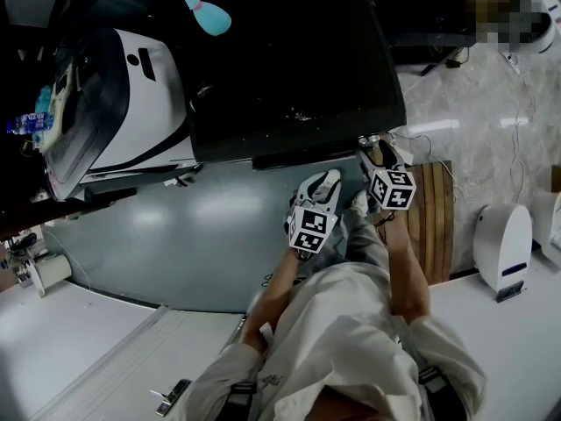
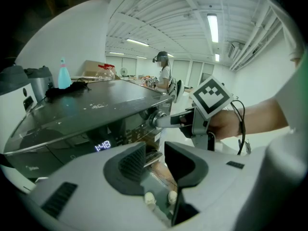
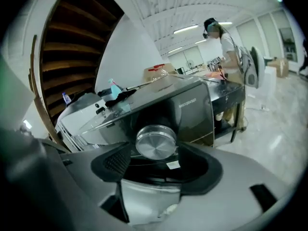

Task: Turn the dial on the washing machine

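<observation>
The dial [image 3: 155,141], on the front panel of the washing machine [image 1: 289,68] with its axis pointing outward, is clasped between the jaws of the right hand-held gripper [image 3: 156,151], while the left hand-held gripper [image 2: 155,150] is held part-open and empty, farther back from the machine.

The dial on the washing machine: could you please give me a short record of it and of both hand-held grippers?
dial: silver, round, on the front of the dark washing machine
right hand-held gripper: jaws on either side of the dial, seemingly gripping it
left hand-held gripper: jaws apart, nothing between them, short of the machine
display: lit, reads 1:48
</observation>
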